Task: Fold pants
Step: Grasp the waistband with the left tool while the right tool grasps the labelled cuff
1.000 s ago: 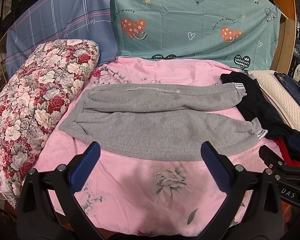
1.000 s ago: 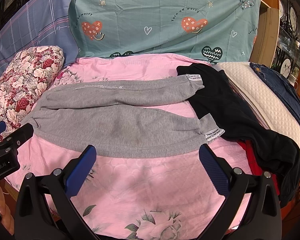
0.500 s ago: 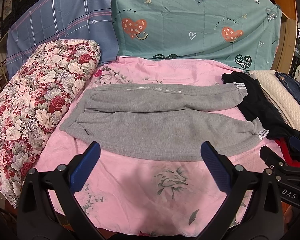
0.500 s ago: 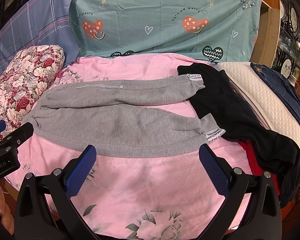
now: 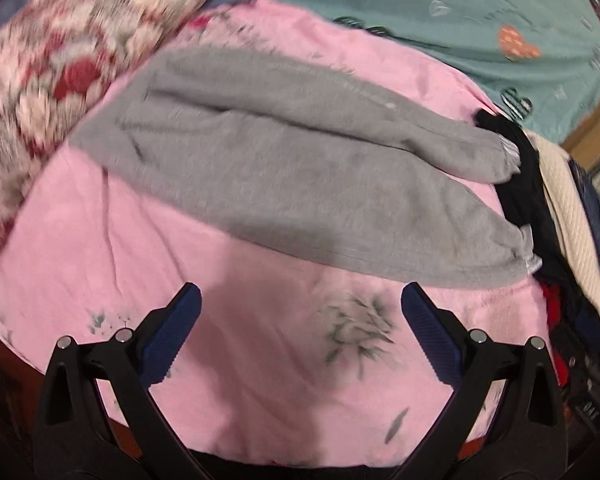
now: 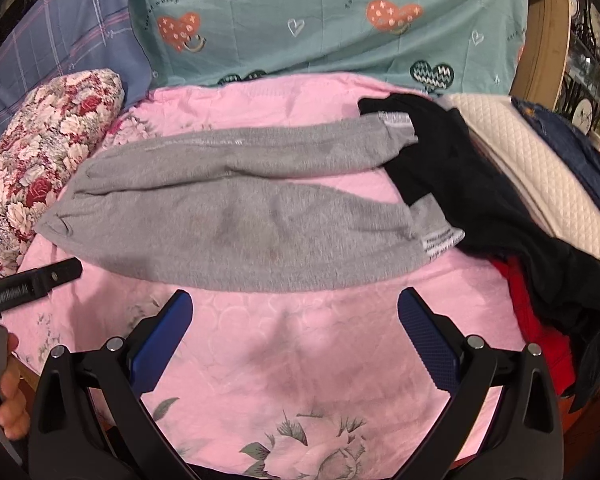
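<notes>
Left claw [image 5: 300, 312] has its blue pads [image 5: 172, 332] spread wide apart with nothing between them, hovering over bare pink sheet [image 5: 260, 380], and the view from it is pretty blurry. Right claw [image 6: 294, 316] is the same deal, pads [image 6: 162, 344] wide apart and empty. The gray pants [image 6: 236, 216] are lying flat just ahead of both claws, legs side by side and running off to the right, waist end to the left. Their cuffs sit right up against a black garment [image 6: 460, 184] ahead-right of the right claw, with something red [image 6: 536, 320] poking out under it. Flowery pillow [image 6: 40, 152] is off to the far left. From the right claw you can see the left claw's tip [image 6: 36, 280] and a hand [image 6: 8, 400] at the left edge.
</notes>
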`<state>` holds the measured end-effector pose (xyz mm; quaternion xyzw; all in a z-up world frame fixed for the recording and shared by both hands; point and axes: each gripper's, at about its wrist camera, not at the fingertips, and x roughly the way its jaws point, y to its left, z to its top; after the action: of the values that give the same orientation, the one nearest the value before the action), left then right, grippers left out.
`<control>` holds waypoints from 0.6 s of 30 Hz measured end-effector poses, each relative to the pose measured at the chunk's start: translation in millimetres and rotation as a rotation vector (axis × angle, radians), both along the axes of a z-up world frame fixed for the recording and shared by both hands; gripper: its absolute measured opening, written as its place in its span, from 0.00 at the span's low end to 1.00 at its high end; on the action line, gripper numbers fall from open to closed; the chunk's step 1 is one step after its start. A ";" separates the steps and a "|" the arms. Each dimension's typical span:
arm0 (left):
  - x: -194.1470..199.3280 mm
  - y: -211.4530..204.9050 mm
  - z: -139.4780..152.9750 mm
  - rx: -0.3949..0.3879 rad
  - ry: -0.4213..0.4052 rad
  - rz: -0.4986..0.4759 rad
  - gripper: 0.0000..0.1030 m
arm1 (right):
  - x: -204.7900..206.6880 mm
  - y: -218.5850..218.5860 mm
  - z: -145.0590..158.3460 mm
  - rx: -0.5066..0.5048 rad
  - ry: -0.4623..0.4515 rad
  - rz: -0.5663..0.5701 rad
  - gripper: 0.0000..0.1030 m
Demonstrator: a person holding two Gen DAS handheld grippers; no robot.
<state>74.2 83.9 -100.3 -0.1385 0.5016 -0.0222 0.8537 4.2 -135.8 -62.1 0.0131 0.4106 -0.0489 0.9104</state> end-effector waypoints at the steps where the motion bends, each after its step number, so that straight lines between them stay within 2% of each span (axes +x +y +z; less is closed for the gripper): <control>1: 7.9 18.1 -5.7 -0.015 0.001 0.048 0.98 | 0.2 -2.3 -4.1 0.004 0.012 -0.006 0.99; 4: 30.5 69.1 -17.8 -0.049 0.014 0.181 0.97 | -1.0 -10.0 -11.2 0.015 0.029 -0.023 0.99; 7: 51.2 112.0 -36.6 -0.104 0.078 0.275 0.90 | -4.5 -14.9 -13.1 0.016 0.023 -0.031 0.99; 9: 62.1 128.4 -48.4 -0.136 0.117 0.303 0.84 | -5.5 -19.9 -16.9 0.025 0.031 -0.039 0.99; 11: 75.4 140.5 -61.7 -0.178 0.157 0.316 0.68 | -4.9 -25.7 -21.7 0.032 0.046 -0.051 0.99; 12: 82.0 145.6 -68.6 -0.188 0.176 0.321 0.65 | -4.2 -29.0 -23.6 0.034 0.054 -0.058 0.99; 13: 90.6 149.9 -76.8 -0.201 0.196 0.327 0.57 | -4.5 -32.8 -25.3 0.036 0.061 -0.066 0.99; 15: 104.2 157.8 -80.0 -0.167 0.169 0.350 0.38 | -4.9 -39.3 -26.3 0.038 0.067 -0.077 0.99; 16: 108.1 160.7 -81.2 -0.166 0.165 0.344 0.22 | -5.9 -43.9 -25.7 0.042 0.069 -0.082 0.99; 17: 111.7 165.7 -82.3 -0.201 0.161 0.341 0.14 | -6.6 -47.2 -25.2 0.050 0.071 -0.082 0.99; 18: 110.4 169.3 -81.6 -0.232 0.142 0.352 0.12 | -7.4 -53.1 -24.5 0.064 0.075 -0.078 0.99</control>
<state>184.7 253.2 -181.9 -0.3223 0.5224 0.0795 0.7854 -3.2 -188.9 -86.6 0.0565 0.4448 -0.0714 0.8910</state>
